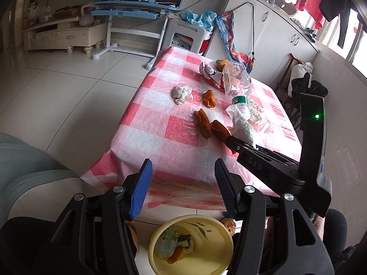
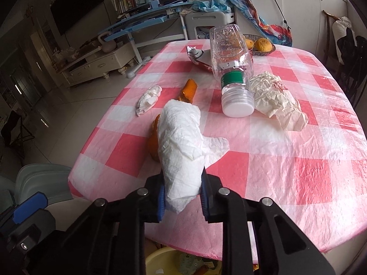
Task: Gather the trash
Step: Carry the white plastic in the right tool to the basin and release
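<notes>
My right gripper (image 2: 182, 183) is shut on a crumpled white paper towel (image 2: 181, 146) and holds it above the near edge of the checked table (image 2: 286, 171); it also shows in the left wrist view (image 1: 243, 123). My left gripper (image 1: 183, 181) is open and empty, off the table's near edge, above a yellow bin (image 1: 213, 261) that holds some trash. On the table lie orange peels (image 1: 203, 121), a white tissue wad (image 1: 182, 94), a clear plastic bottle (image 2: 231, 68) on its side, a crumpled paper bag (image 2: 277, 98) and a torn wrapper (image 2: 195, 55).
A basket with oranges (image 2: 263, 44) sits at the table's far edge. A white chair (image 2: 208, 26) and a blue desk (image 2: 146, 20) stand beyond the table. A pale sofa arm (image 1: 27, 167) is at the near left. White cabinets (image 1: 275, 34) line the right wall.
</notes>
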### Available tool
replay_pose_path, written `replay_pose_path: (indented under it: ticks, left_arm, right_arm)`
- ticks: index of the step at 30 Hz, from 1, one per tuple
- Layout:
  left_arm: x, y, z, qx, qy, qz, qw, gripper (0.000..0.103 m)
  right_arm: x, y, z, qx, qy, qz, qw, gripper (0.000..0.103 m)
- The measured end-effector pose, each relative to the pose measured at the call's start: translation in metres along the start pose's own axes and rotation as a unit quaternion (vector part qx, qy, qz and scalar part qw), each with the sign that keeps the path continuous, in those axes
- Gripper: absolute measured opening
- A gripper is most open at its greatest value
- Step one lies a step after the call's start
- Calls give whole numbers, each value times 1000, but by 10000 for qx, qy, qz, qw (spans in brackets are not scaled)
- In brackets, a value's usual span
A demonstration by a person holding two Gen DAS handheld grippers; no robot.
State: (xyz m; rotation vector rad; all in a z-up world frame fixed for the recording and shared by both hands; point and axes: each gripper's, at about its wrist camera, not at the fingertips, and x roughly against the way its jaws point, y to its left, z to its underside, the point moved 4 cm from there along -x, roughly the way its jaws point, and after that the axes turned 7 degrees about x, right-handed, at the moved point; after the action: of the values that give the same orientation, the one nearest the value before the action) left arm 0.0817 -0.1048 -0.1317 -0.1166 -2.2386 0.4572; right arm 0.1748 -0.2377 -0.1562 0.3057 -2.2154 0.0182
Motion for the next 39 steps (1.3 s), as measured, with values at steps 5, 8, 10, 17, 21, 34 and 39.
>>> replay_pose_path:
  ticks: [5,8,10,17,21,34,39]
  left_arm:
    - [0,-1,1,-50,-5,-43,10000,54]
    - [-1,-1,1,-65,-12,-61,10000,54]
    - [-1,-2,1,-72,-10,-70,9999,54]
    - [-1,-2,2,-82,-16,-77,9999,54]
    - [-1,-2,2,-88,-21,-79,9999,54]
    - [1,0,0,-60,-54,-105,9999,54]
    - [0,1,0,-61,-59,-107,9999,54]
  right_arm:
    - [15,-7,1,-92,-116,-63,9999,22]
    - [24,-9,2,-159,-180,-115,9996,22]
    - [29,-9,4,-184,-217,-157,9995,22]
    - [50,-5,13,-279,-311,-353,9985,23]
    - [58,0,20,-301,-313,-453,9980,22]
    - [70,18,48,-231,-102,-642,9976,23]
    - [70,23,64,-181,81,-673,9975,23]
